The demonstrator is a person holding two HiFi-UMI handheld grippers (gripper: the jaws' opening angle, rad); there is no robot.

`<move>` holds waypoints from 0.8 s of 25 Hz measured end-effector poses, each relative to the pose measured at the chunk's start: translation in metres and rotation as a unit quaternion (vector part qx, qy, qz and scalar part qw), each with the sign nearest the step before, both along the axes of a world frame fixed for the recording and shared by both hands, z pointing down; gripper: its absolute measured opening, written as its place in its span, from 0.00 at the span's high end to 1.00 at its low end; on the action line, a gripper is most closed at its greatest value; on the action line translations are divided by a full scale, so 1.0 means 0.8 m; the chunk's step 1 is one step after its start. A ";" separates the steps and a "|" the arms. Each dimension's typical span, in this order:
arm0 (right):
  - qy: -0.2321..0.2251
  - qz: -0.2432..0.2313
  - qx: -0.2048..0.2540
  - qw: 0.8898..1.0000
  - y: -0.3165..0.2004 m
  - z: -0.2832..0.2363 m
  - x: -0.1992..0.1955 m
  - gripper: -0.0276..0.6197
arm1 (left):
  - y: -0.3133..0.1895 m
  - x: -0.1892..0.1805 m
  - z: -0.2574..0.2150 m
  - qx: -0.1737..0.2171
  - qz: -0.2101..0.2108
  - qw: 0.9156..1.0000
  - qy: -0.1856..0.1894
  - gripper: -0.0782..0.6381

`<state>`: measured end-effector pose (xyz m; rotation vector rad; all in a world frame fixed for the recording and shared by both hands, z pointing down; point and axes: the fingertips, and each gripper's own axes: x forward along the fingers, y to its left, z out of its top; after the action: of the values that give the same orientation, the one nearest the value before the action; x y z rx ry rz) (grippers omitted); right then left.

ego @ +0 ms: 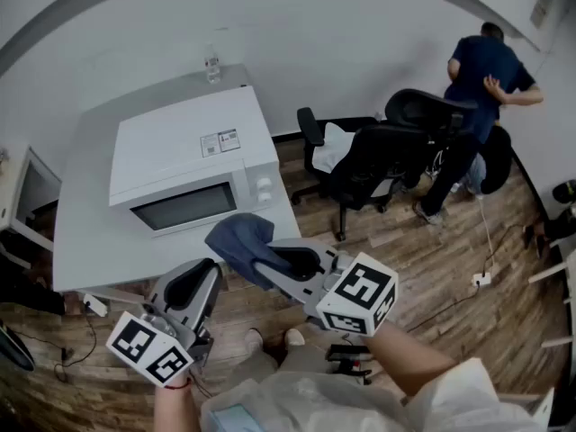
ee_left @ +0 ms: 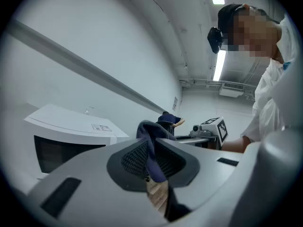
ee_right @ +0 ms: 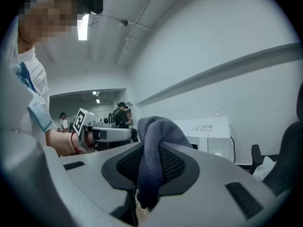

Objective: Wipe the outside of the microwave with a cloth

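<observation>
Both grippers are held out in front of the white box-shaped microwave, which sits closed on a pale grey table. The right forearm, in a white sleeve, is reached in from the side of the microwave's control knobs and angled towards its door. The right gripper is closed on a dark blue fabric cloth, and a fold of it is seen pinched between the black mesh pads, with the rest bunched above the tips.

The left gripper is brought up from below the microwave's window side and tilted in towards the other gripper, so that the two tips meet at the cloth. Its jaws are also nearly shut, with a strip of the same cloth caught between them. A red band is seen at the left wrist.

The cloth is held in the air just in front of the microwave's door, clear of its face. A clear plastic bottle stands behind the microwave, and a black office chair is parked off its knob side.
</observation>
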<state>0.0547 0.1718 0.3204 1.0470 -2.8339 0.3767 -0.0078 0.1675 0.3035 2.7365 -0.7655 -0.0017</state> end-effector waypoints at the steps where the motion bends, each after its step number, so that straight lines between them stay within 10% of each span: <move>1: -0.001 -0.001 0.000 1.000 0.001 -0.001 0.000 0.82 | 0.001 0.000 0.000 0.000 -0.001 1.000 0.000 0.83; 20: -0.049 -0.001 0.011 0.999 -0.008 -0.013 0.000 0.82 | -0.007 0.000 -0.007 0.005 -0.017 1.000 0.002 0.83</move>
<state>0.0548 0.1653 0.3100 1.0576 -2.9311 0.4088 -0.0078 0.1616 0.2982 2.7316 -0.8143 -0.0181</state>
